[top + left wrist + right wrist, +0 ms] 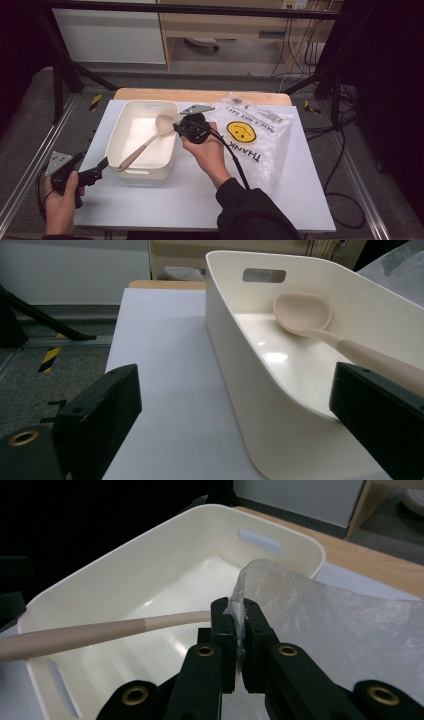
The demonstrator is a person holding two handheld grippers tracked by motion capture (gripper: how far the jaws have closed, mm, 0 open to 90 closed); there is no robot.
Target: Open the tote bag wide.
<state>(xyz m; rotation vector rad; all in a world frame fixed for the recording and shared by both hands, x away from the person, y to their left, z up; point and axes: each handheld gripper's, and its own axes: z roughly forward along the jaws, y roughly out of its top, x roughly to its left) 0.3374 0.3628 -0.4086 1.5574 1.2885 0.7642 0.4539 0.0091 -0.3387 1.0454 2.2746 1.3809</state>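
Jaws first: on our right gripper (pixel 239 625) they are pressed together on a fold of the clear plastic bag (pixel 340 625), pinching its edge. On our left gripper (pixel 235 425) they stand spread wide with nothing between them.

From the right jaws the bag trails off to their right and back over the desk (pixel 200 200); in the high view its printed smiley face lies just right of that hand. To the left of the right jaws, and below them, sits the white bin (pixel 165 555), its open top facing up. The bin's long axis runs away from us. We judge the coming move turns on this: the bag's pinched edge hangs right at the bin's near-right rim, so it goes left to get over the opening.

The left jaws point at the bin's near corner, close but apart from it, handy for steadying it.

A beige spoon (pixel 145 142) lies slantwise in the bin, bowl at the far end, handle over the near rim.

Desk is flat, pale, with wires and a frame behind.
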